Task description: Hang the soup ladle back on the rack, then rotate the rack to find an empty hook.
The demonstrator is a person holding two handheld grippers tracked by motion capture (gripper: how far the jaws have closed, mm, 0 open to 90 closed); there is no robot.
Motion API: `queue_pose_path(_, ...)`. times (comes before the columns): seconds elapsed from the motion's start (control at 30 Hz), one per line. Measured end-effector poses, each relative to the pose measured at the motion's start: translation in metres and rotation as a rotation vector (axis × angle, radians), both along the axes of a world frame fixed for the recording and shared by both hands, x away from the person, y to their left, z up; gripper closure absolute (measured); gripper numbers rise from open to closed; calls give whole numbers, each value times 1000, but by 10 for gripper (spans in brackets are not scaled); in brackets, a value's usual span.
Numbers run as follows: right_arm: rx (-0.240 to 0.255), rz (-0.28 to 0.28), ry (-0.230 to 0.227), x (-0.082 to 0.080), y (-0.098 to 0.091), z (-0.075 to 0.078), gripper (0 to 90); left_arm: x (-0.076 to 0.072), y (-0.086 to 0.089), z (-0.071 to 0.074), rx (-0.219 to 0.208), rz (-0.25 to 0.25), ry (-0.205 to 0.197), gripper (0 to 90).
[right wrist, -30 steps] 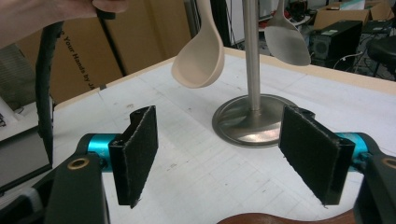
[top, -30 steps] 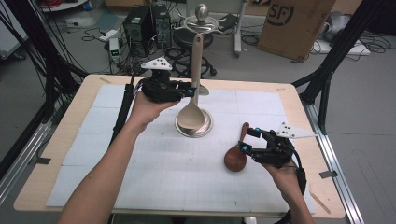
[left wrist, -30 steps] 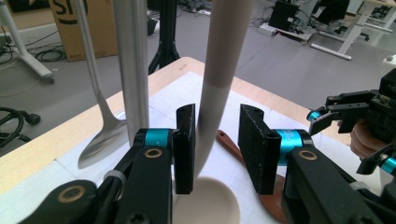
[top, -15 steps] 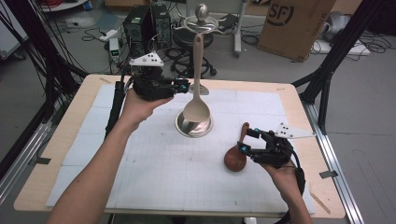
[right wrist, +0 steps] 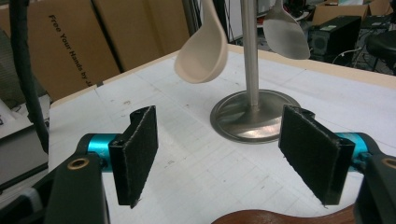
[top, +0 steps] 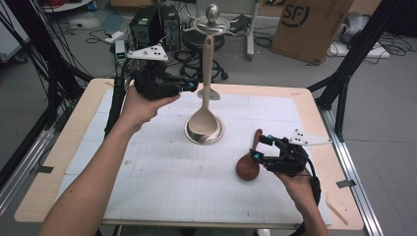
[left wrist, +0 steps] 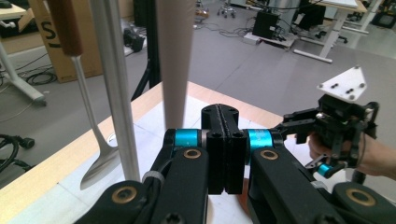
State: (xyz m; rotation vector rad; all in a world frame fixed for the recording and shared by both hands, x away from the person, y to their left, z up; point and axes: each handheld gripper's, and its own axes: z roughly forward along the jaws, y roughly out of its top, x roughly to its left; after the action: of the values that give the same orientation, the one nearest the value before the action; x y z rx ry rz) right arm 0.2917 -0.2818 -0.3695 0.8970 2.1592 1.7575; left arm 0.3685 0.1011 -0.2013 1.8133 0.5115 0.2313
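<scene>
A beige ladle [top: 206,73] hangs by its handle top from a metal stand [top: 212,14], its bowl low over the round base [top: 216,138]. My left gripper [top: 194,86] is level with the handle, just left of it. Its jaws [left wrist: 224,114] have just been closing and are shut with nothing between them; the beige handle [left wrist: 175,60] rises beyond them. A brown wooden spoon [top: 248,166] lies on the table. My right gripper [top: 259,148] rests over it, open, pads [right wrist: 137,154] wide apart with the spoon [right wrist: 280,217] below them.
A metal spoon with a wooden handle [left wrist: 95,154] hangs on the stand's far side beside the pole [left wrist: 114,84]. White gridded mat [top: 172,182] covers the wooden table [top: 59,162]. Cardboard box [top: 310,24], cables and computer cases stand on the floor behind.
My left gripper has risen and drawn back a little to the left, off the ladle handle, and its jaws have come together. The ladle stays on the stand. The right gripper has not moved.
</scene>
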Motion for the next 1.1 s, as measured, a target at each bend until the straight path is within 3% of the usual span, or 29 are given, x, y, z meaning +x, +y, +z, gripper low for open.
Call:
queue_pose_path(0.23, -1, -2, 3, 1, 1, 0, 277, -4, -5, 17, -5, -23, -18, 897)
queue_pose_path(0.73, -9, 1, 7, 2, 1, -2, 276, -4, -21, 56, -1, -21, -52, 897)
queue_pose_path(1.1, -12, -4, 4, 1, 0, -2, 276, 2, -31, 69, -20, -11, -58, 897)
